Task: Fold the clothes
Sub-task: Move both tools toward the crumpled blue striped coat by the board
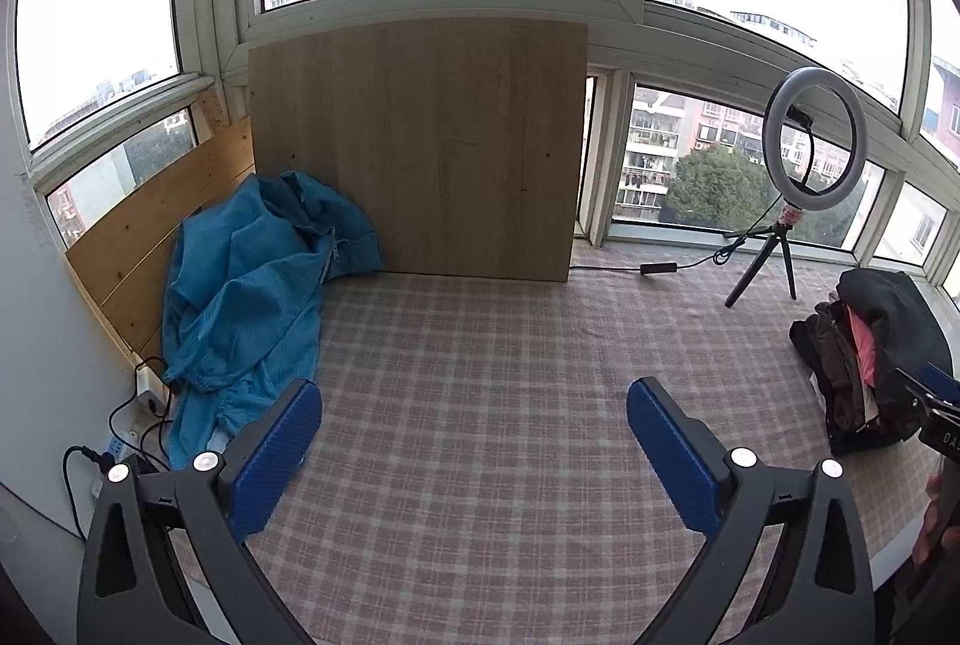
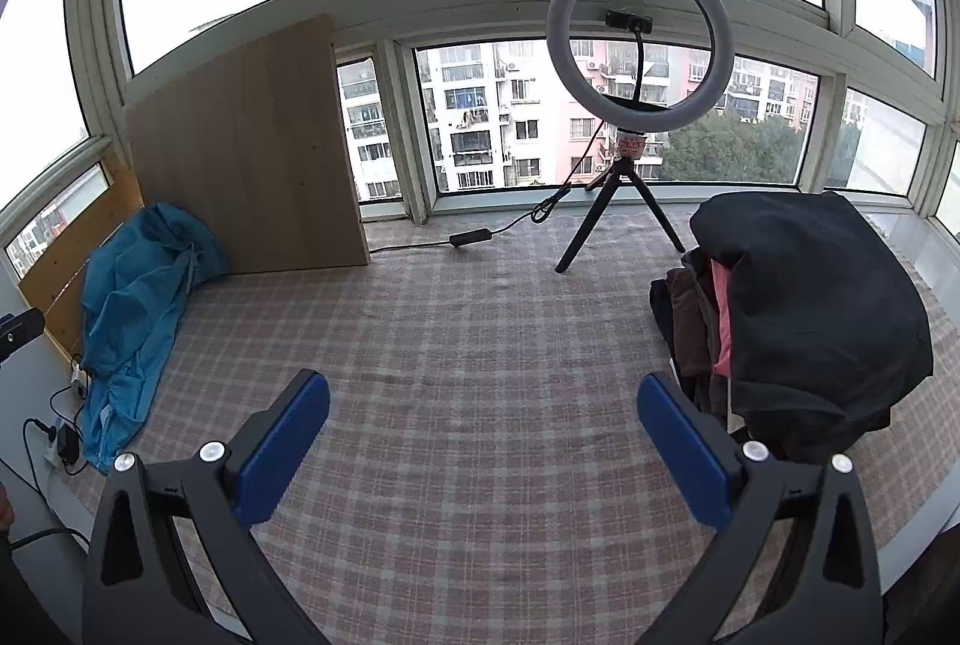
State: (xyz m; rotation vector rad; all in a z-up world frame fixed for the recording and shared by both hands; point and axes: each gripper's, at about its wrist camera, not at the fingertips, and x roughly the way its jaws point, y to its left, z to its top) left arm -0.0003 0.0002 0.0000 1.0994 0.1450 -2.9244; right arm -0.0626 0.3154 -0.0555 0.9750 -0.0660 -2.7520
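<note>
A crumpled blue garment [image 1: 252, 297] lies heaped at the far left of the checked cloth surface [image 1: 480, 375], against the wooden boards; the right wrist view shows the blue garment [image 2: 138, 303] too. A stack of dark clothes [image 2: 804, 309] with a pink layer sits at the right, also seen as the dark stack [image 1: 870, 345] in the left wrist view. My left gripper [image 1: 471, 399] hovers open over bare checked cloth, just right of the blue garment. My right gripper [image 2: 483, 393] is open too, nothing between its blue pads, its right finger close beside the dark stack.
A tall wooden panel [image 1: 420, 147] leans upright at the back. A ring light on a small tripod [image 2: 630, 105] stands at the back with its cable [image 2: 468, 240] trailing over the cloth. A power strip and cords [image 1: 126, 441] lie at the left edge. Windows surround the platform.
</note>
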